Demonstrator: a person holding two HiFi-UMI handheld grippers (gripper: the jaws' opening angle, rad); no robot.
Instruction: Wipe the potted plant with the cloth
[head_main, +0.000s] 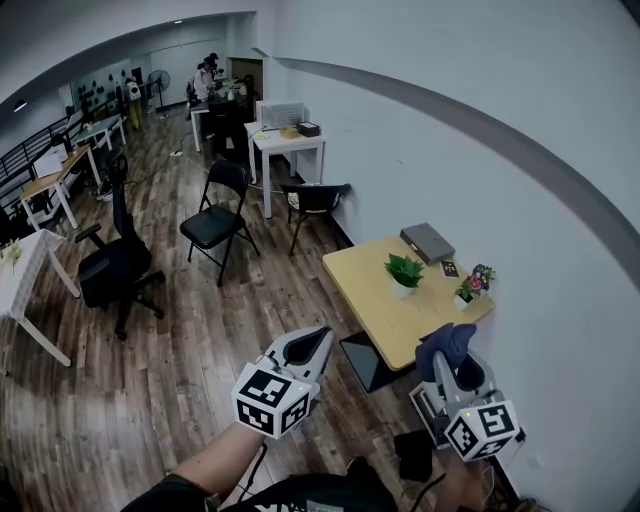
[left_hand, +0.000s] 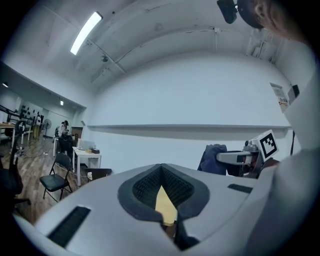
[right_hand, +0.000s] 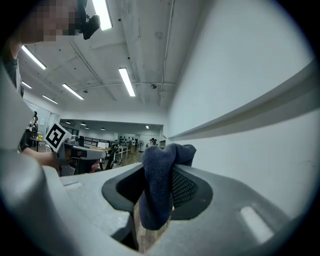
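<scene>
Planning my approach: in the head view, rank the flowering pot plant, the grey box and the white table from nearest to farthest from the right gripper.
1. Flowering pot plant, near end of the desk, by the wall.
2. Grey box, desk's far end.
3. White table, farther along the wall.

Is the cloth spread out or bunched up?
Bunched up: the cloth hangs as a crumpled wad pinched in the right gripper, not laid flat.
</scene>
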